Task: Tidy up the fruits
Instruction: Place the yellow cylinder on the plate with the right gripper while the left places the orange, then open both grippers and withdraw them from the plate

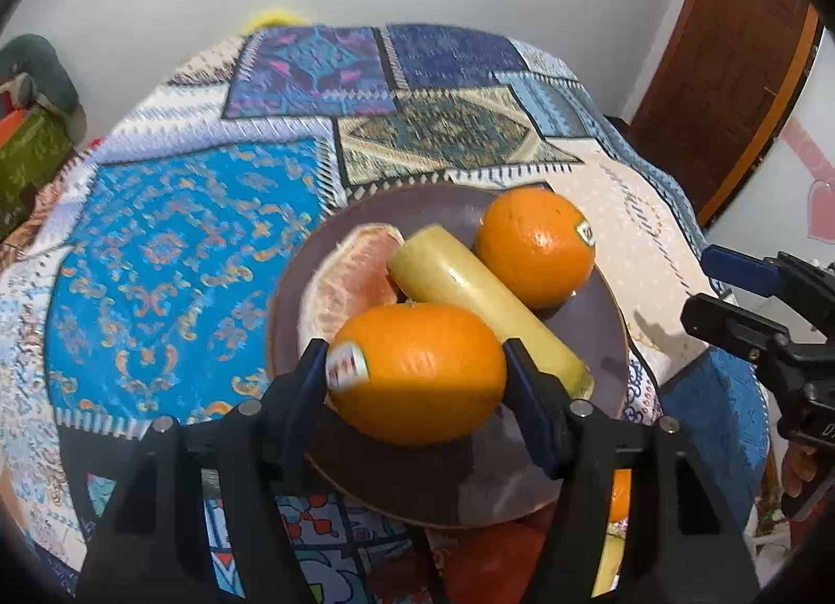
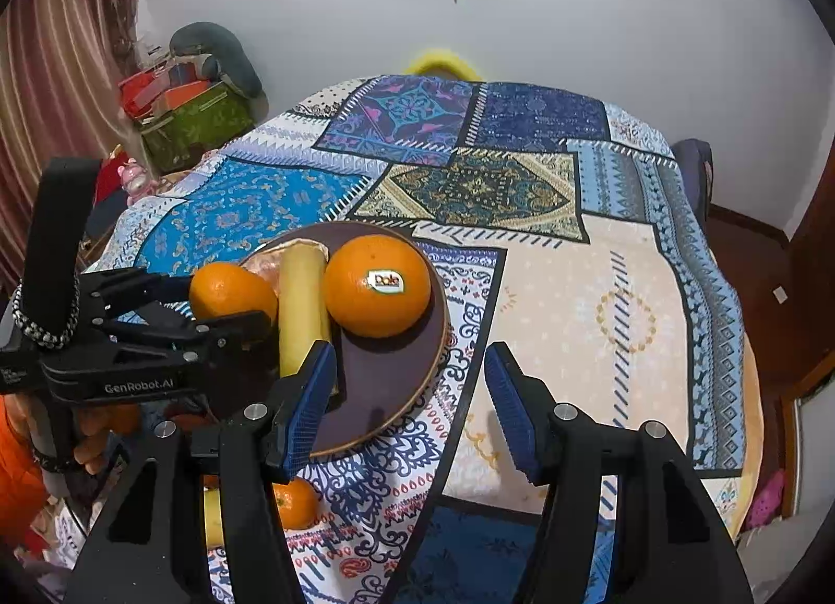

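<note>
A dark purple plate (image 1: 600,322) (image 2: 386,385) sits on the patchwork cloth. On it lie a peeled pomelo piece (image 1: 355,275) (image 2: 261,260), a pale yellow cylinder of fruit (image 1: 469,296) (image 2: 302,301) and an orange with a Dole sticker (image 1: 537,246) (image 2: 378,286). My left gripper (image 1: 415,369) (image 2: 209,301) is shut on a second stickered orange (image 1: 417,369) (image 2: 232,291), held just over the plate's near side. My right gripper (image 2: 412,406) is open and empty, above the plate's right rim; in the left wrist view it (image 1: 730,286) shows at the right edge.
The patchwork tablecloth (image 2: 574,291) covers the whole table. A small orange (image 2: 295,502) and a yellow fruit (image 2: 214,518) lie near the front edge, below my right gripper. Boxes and a cushion (image 2: 193,108) stand off the table's far left. A wooden door (image 1: 730,56) is at the right.
</note>
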`<action>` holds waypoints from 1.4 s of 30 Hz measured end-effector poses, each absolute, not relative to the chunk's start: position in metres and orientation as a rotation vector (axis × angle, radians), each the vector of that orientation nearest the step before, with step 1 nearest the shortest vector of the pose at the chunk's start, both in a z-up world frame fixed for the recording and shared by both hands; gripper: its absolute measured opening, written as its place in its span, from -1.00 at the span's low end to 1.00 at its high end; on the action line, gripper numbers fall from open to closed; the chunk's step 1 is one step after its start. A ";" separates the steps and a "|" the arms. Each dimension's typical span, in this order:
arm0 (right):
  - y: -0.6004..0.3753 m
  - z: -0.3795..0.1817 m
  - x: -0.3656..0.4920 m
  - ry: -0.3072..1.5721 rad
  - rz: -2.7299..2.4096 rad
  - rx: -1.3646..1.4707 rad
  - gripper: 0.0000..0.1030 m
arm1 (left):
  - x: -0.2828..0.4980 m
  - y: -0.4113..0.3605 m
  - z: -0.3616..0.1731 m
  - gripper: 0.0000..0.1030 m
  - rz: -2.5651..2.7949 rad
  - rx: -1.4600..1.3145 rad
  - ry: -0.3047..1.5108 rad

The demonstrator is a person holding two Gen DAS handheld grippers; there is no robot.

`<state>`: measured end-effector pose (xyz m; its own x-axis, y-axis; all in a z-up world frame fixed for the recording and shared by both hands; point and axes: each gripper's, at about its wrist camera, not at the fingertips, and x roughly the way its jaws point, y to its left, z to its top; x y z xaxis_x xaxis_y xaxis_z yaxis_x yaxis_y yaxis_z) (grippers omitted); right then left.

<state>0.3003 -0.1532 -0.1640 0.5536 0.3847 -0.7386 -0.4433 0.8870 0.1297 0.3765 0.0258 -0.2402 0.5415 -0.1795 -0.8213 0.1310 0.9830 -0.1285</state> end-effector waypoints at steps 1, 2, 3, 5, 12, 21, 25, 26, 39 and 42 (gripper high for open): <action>-0.153 -0.166 0.301 0.858 0.490 -0.070 0.08 | 0.377 0.024 -0.241 0.27 -0.178 -0.040 0.978; -0.153 -0.167 0.300 0.859 0.491 -0.068 0.08 | 0.376 0.021 -0.242 0.28 -0.173 -0.018 0.976; -0.153 -0.168 0.300 0.861 0.493 -0.065 0.08 | 0.375 0.017 -0.242 0.28 -0.168 0.008 0.974; -0.152 -0.170 0.299 0.865 0.497 -0.063 0.08 | 0.374 0.014 -0.242 0.28 -0.178 0.019 0.972; -0.153 -0.167 0.293 0.863 0.492 -0.079 0.08 | 0.373 0.020 -0.226 0.28 -0.175 -0.016 0.943; -0.157 -0.154 0.273 0.849 0.485 -0.090 0.08 | 0.333 0.027 -0.188 0.28 -0.168 0.026 0.878; -0.151 -0.147 0.256 0.841 0.490 -0.137 0.08 | 0.310 0.029 -0.180 0.28 -0.142 0.056 0.871; -0.149 -0.145 0.253 0.837 0.491 -0.147 0.08 | 0.304 0.031 -0.179 0.28 -0.137 0.052 0.871; -0.139 -0.143 0.196 0.834 0.481 -0.197 0.22 | 0.248 0.060 -0.204 0.28 -0.112 0.059 1.011; -0.136 -0.153 0.189 0.865 0.473 -0.201 0.22 | 0.242 0.060 -0.216 0.28 -0.104 0.091 1.038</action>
